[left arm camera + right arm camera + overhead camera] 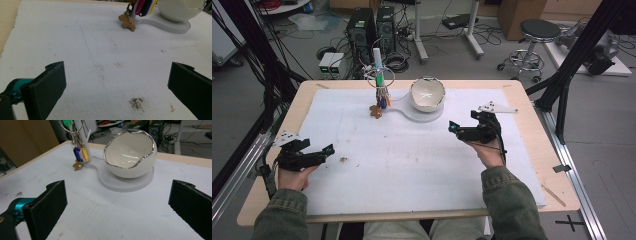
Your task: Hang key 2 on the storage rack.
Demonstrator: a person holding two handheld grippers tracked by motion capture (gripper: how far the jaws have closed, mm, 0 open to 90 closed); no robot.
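Both tools' jaws apart, empty. Right tool [460, 131] nearest bowl [130, 157] and keys [80, 153]; approach keys low, clear of bowl rim. Left tool [319, 152] idle.

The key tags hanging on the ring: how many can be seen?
3: the blue tag, the white tag and the yellow tag hang side by side beside the bowl; more may hide behind.

Wooden table [532, 107] w/ white foam sheet [422, 165] on top. Sheet carries white stand base [412, 114]; dirt smudge [344, 160] nr left edge.
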